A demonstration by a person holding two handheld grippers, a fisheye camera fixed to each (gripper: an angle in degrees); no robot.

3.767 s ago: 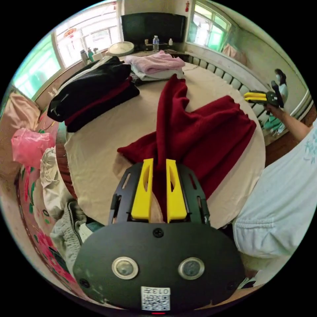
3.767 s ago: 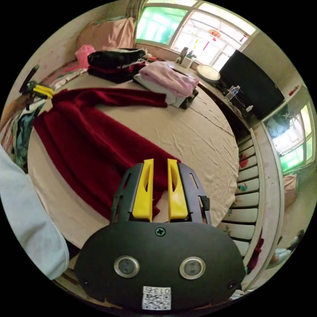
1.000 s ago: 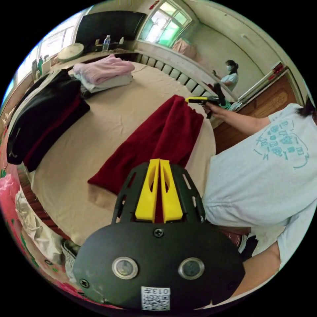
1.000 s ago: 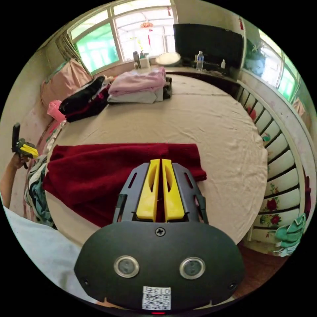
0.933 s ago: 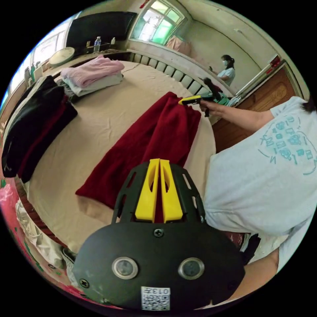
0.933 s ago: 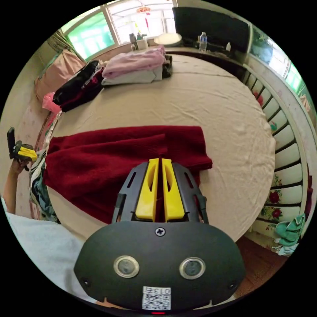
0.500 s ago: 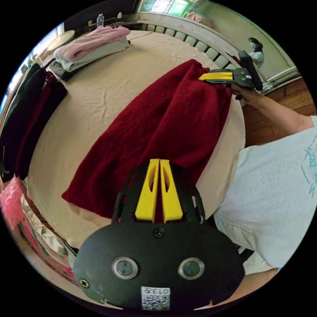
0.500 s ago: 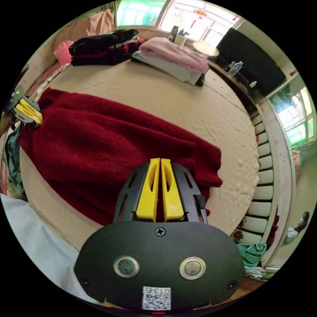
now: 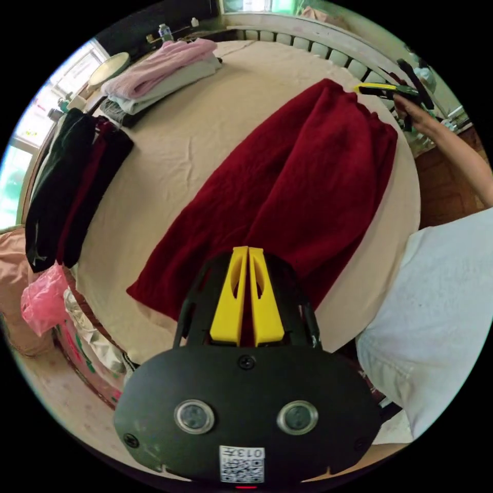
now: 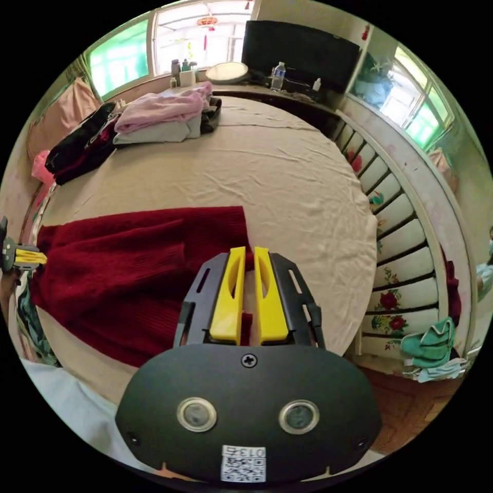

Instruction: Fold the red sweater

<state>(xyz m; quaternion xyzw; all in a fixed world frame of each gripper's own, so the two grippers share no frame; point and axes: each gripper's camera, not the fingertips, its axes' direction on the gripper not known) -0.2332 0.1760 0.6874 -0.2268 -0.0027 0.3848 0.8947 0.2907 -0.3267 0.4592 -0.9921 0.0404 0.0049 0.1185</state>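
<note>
The red sweater (image 9: 287,190) lies flat as a long folded strip on the round table (image 9: 205,118) covered in beige cloth. My left gripper (image 9: 248,251) is shut on its near end, with red knit showing between the jaws. In the right gripper view the sweater (image 10: 128,267) stretches away to the left across the table (image 10: 287,179). My right gripper (image 10: 249,251) stands at its other end with the jaws slightly open and beige cloth showing in the gap. A hand holds the right gripper (image 9: 367,89) at the far end. The left gripper (image 10: 43,257) sits at the sweater's left end.
A folded pink and white pile (image 10: 159,115) and a black and red pile (image 10: 82,141) lie at the table's far side. A pink bag (image 9: 43,303) hangs off the left edge. Painted slats (image 10: 400,257) run along the right. The person's pale shirt (image 9: 441,308) is close by.
The sweater, held up and stretched half a second ago, now lies flat on the table. The right jaws have parted a little; the left jaws stay shut on the sweater.
</note>
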